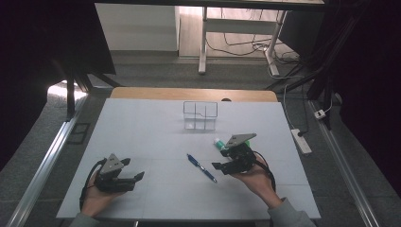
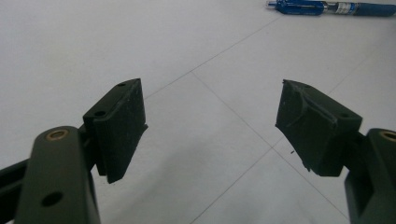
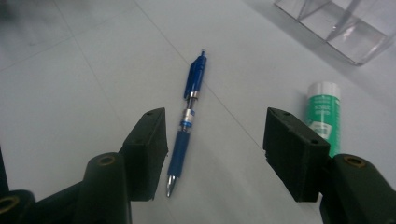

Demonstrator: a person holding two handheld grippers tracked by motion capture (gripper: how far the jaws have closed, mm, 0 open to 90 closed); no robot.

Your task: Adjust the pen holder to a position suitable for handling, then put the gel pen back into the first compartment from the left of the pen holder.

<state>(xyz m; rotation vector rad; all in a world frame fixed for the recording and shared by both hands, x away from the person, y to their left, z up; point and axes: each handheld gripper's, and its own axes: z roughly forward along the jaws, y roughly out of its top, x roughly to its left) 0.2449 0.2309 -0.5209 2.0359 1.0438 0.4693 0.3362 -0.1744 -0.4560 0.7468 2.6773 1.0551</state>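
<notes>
High view: the white table (image 1: 156, 137) carried a clear plastic organiser (image 1: 200, 116) toward its far side, standing upright with dividers inside. A blue pen (image 1: 202, 168) lay flat near the middle, well apart from the organiser. A green glue stick (image 1: 221, 143) lay just beyond the right gripper (image 1: 226, 161), partly covered by it. The right gripper hung just right of the pen, not touching it. The left gripper (image 1: 134, 170) sat low at the near left, well apart from the pen.

Left gripper view: the jaws stood wide apart over bare table, with nothing between the pads (image 2: 122, 122). The pen (image 2: 327, 8) lay at the top edge, far from them.

Right gripper view: the jaws stood wide apart and gripped nothing. The pen (image 3: 186, 125) lay on the table ahead of them, its metal tip pointing toward the camera, its lower barrel just beside the left-hand pad and inside the gap. The glue stick (image 3: 323, 114) lay flat behind the right-hand pad, white cap away from the camera. A corner of the organiser (image 3: 343, 28) showed at the upper right.
</notes>
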